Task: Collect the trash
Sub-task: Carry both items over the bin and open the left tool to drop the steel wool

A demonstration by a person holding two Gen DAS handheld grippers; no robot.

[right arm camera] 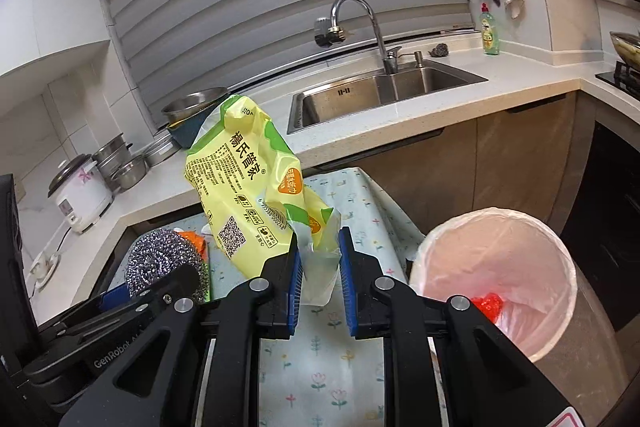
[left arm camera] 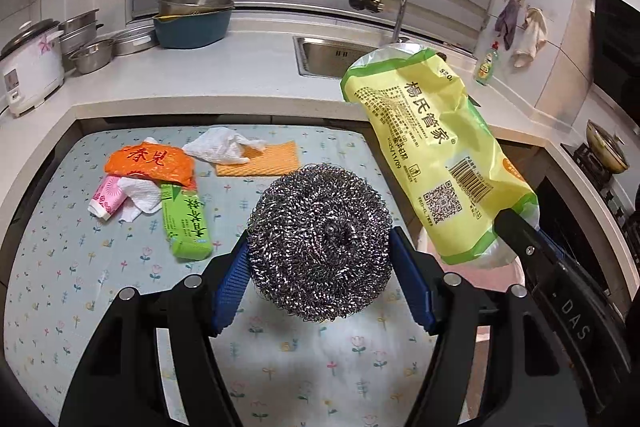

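Left gripper [left arm camera: 320, 259]: blue pads pressed against both sides of a steel scourer [left arm camera: 320, 241], which is lifted clear of the floral tablecloth [left arm camera: 60, 267].

Right gripper [right arm camera: 319, 281]: jaws nearly together, pinching the clear bottom edge of a yellow-green bag [right arm camera: 248, 195]. The bag stands up and leans left from the jaws. In the left view the bag sits to the right of the scourer, held by the right gripper's black finger at the bag's near end.

Bin [right arm camera: 496, 291]: right of the table, just right of the right gripper, lined with a pale pink bag. A red scrap [right arm camera: 488, 305] lies inside.

Items on the tablecloth, far left area:
- orange wrapper [left arm camera: 148, 163]
- pink tube [left arm camera: 106, 197], partly under the orange wrapper
- white tissue [left arm camera: 140, 201], beside the tube
- green box [left arm camera: 188, 225], right of the tissue
- second white tissue [left arm camera: 224, 149], resting on the left end of an orange cloth [left arm camera: 264, 163]

Beyond the table: white counter [left arm camera: 248, 67] with sink [right arm camera: 380, 95] and tap [right arm camera: 360, 23]. A rice cooker [left arm camera: 28, 67] and metal bowls stand at the far left.
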